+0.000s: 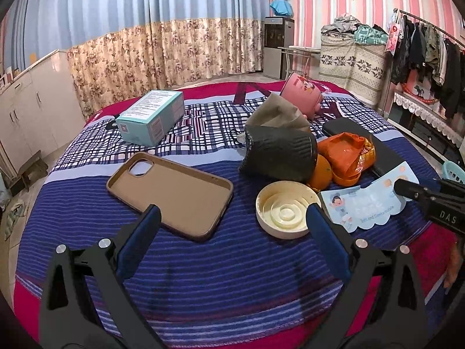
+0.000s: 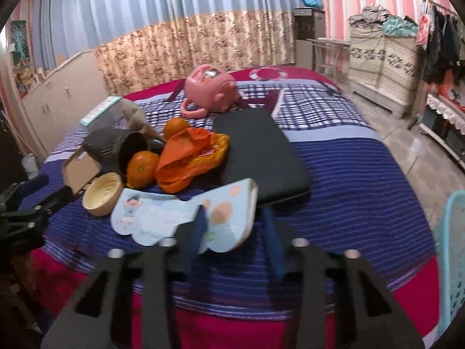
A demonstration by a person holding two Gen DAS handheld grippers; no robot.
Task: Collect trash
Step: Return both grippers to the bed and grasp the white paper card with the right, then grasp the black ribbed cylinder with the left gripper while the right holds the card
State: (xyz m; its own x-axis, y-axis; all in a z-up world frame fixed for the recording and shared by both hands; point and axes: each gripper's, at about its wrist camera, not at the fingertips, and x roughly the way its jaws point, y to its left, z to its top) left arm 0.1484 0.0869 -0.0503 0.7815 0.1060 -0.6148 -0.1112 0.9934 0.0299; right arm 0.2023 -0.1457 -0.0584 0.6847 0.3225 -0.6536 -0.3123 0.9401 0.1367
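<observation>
Nearest us on the bed (image 2: 348, 174), our right gripper (image 2: 235, 232) has its jaws partly drawn in around the near edge of the card wrapper (image 2: 162, 215); whether they pinch it yet we cannot tell. It looks light, thin and floppy, so we judge an edge grip best. Our left gripper (image 1: 232, 232) hangs released before the lid (image 1: 286, 209). Beyond lies the orange bag (image 2: 189, 157), crinkly and soft.
</observation>
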